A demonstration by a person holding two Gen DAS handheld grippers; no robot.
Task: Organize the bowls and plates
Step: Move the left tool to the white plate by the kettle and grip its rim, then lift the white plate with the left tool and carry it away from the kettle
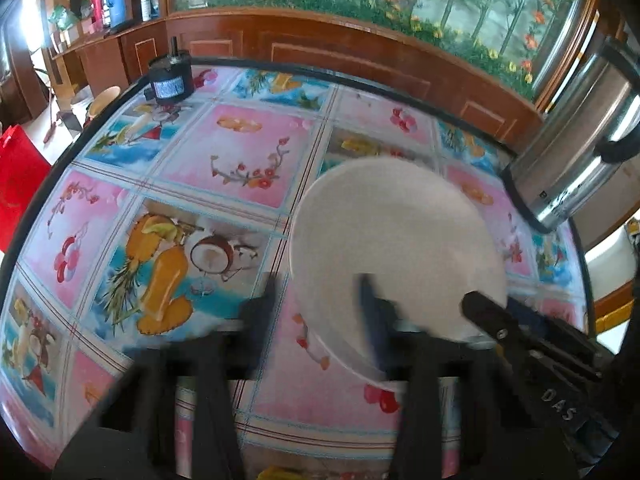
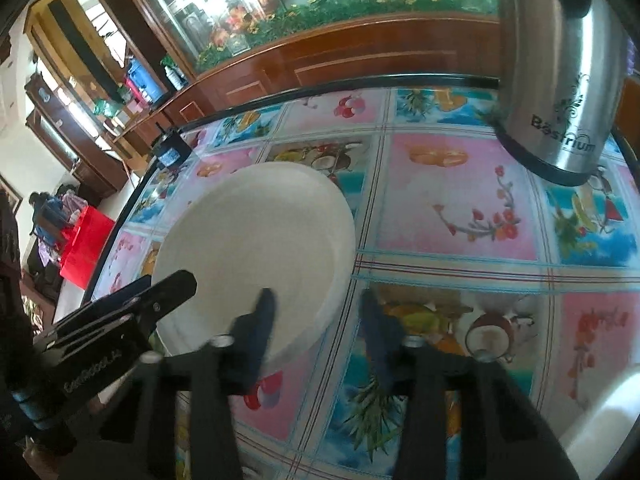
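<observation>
Round white ceramic plate [image 1: 396, 248] lying centre-right on the fruit-patterned tablecloth [image 1: 224, 168]. Left gripper [image 1: 320, 300] spread wide, straddling its near rim. Right gripper [image 2: 316, 308] likewise parted, one finger over the plate. Steel kettle [image 2: 560, 80] upper right.

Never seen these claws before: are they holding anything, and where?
Nothing seems gripped: left gripper and right gripper are open, each straddling the round white plate's near rim.

Left tongs [image 1: 320, 304] matte black, blue-padded fingers, white "DAS" lettering, right tongs [image 2: 316, 316] black, silver screw heads
</observation>
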